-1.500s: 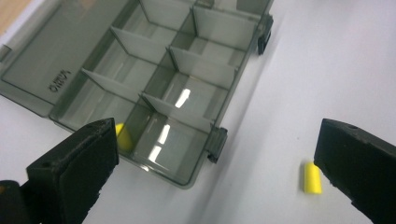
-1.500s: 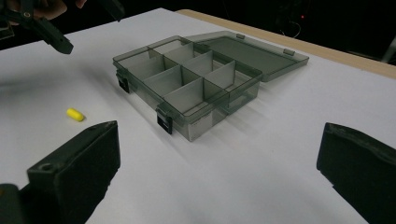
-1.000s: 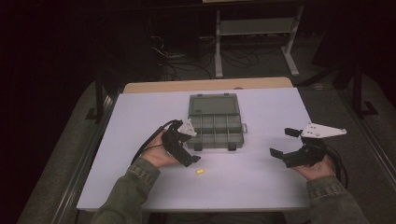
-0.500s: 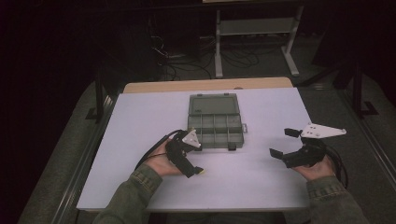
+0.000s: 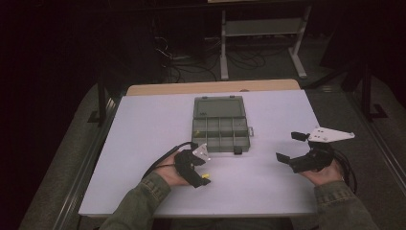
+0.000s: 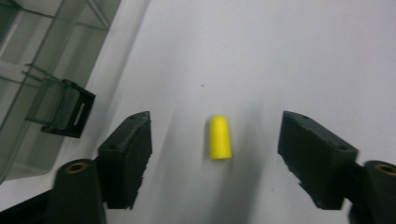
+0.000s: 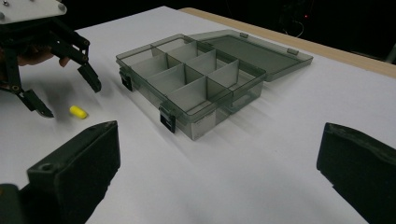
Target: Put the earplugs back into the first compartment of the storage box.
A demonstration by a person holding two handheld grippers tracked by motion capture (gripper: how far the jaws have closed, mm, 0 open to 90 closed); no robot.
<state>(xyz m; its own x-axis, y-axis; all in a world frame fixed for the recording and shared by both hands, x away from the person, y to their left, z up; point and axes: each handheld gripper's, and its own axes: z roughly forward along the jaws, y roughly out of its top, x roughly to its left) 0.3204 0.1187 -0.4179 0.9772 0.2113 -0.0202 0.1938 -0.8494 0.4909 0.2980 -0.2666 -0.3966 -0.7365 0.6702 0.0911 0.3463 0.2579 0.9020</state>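
Here, in the high view, the left hand-held gripper sits over the yellow plug, just below the compartment box. In the left gripper view its jaws, just closing, flank the plug untouched: stay centred. In the right gripper view, the right hand-held gripper gapes empty.

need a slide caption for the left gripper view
Left gripper jaws closing around a small yellow plug lying on the white table, not yet touching it.
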